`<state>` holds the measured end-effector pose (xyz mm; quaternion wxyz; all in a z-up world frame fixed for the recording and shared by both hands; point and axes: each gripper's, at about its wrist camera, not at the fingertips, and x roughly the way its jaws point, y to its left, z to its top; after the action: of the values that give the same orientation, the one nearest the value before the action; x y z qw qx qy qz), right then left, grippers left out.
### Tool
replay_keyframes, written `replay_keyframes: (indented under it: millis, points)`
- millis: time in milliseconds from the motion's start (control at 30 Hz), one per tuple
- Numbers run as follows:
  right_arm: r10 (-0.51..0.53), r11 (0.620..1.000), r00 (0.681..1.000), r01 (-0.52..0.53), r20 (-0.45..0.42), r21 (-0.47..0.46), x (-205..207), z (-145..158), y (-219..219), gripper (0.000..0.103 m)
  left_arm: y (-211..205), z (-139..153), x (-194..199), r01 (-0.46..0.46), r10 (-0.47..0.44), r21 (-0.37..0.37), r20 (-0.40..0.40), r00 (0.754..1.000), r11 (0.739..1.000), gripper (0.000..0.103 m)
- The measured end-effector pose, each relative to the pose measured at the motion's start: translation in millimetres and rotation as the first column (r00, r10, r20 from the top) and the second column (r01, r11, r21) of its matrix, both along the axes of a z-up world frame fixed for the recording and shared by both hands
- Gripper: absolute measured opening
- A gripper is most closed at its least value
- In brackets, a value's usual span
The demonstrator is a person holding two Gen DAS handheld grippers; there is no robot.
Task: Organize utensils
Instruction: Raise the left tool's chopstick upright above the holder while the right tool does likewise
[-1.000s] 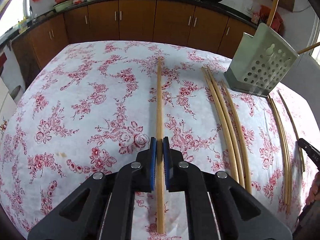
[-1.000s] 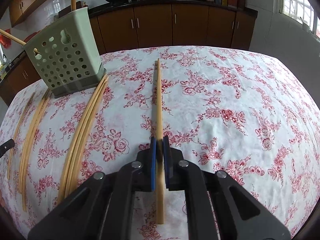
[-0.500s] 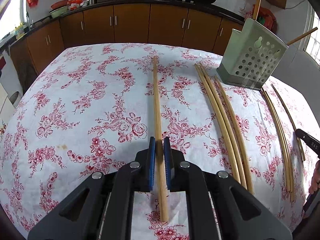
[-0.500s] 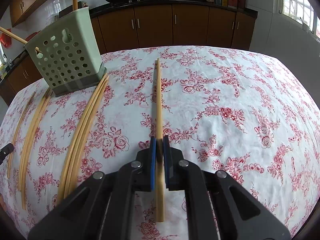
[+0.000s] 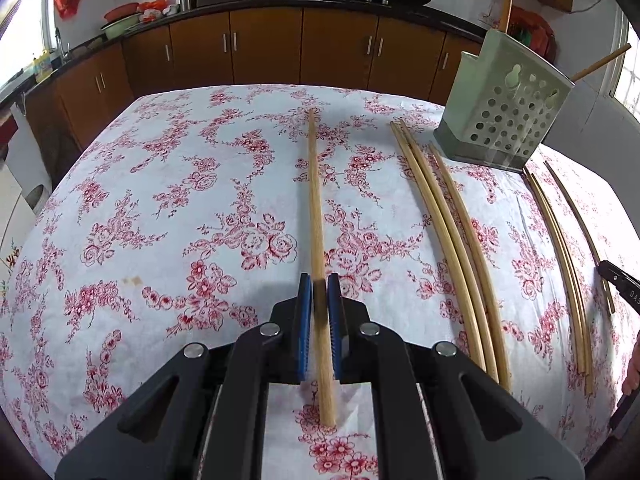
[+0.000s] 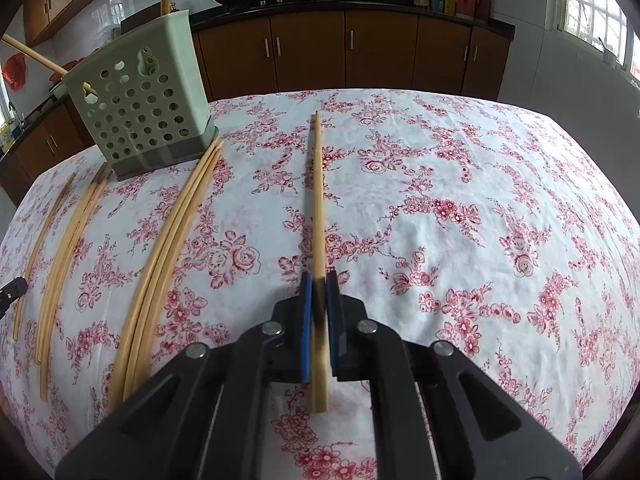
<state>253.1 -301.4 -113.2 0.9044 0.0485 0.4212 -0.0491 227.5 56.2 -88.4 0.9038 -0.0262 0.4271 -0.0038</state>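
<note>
left gripper [image 5: 319,292]: blue pads pinched on a single chopstick [image 5: 314,200], gripped toward its thick end; butt sticks out behind the jaws, tip points away over the cloth.
right gripper [image 6: 319,288]: pads pressed on its own chopstick [image 6: 318,200] the same way.
change, left view: the holder [image 5: 506,108] sits further right and a little lower in frame than a second ago, and more cabinet shows at top — a slight re-aim, grip unchanged.
change, right view: next to nothing; framing holds.
meaning: both sticks look secured but neither is near the holder — judged a pause before carrying them over.
holder: pale green plastic box, round perforations, darker grey base; upright, two sticks already leaning out of it.
loose chopsticks [image 5: 448,240]: light bamboo, slim, tapered, smooth; lying in bundles on the cloth between the two grippers, the far ends close to the holder's base.
tablecloth [image 6: 480,220]: white with red rose print, faintly creased.
background: brown cabinets, dark counter, woks.
</note>
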Motion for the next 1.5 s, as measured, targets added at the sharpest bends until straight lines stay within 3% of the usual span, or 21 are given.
replay_keyframes:
  millis: [267, 400, 667, 933, 1267, 1500]
  points:
    - [0.013, 1.000, 1.000, -0.013, -0.005, 0.006, -11.2, 3.5, -1.1, 0.008, -3.2, 0.9, -15.3, 0.007, -0.007, 0.026, -0.004, 1.000, 1.000, 0.008]
    - [0.012, 1.000, 0.999, -0.012, 0.048, 0.013, -18.2, 21.6, -4.2, 0.008, 0.9, 7.8, -16.8, 0.014, -0.014, 0.000, -0.017, 1.000, 1.000, 0.008]
    - [-0.014, 0.999, 0.978, 0.008, 0.206, 0.032, -30.2, 81.2, -20.0, 0.008, 12.1, 70.7, -26.7, 0.016, -0.009, -0.048, 0.144, 0.989, 0.999, 0.007]
    - [-0.047, 0.998, 0.941, 0.030, 0.336, 0.055, -36.4, 124.7, -33.1, 0.008, 20.8, 134.2, -30.6, 0.010, 0.030, -0.130, 0.306, 0.951, 0.991, 0.007]
    - [-0.036, 0.998, 0.913, 0.013, 0.406, 0.059, -36.1, 149.8, -30.7, 0.008, 24.3, 163.9, -27.5, 0.008, 0.041, -0.130, 0.373, 0.927, 0.992, 0.007]
    - [0.015, 0.991, 0.886, -0.075, 0.463, 0.111, -36.6, 196.6, -24.7, 0.008, 8.7, 201.7, -31.3, 0.079, -0.019, -0.125, 0.426, 0.904, 0.989, 0.007]
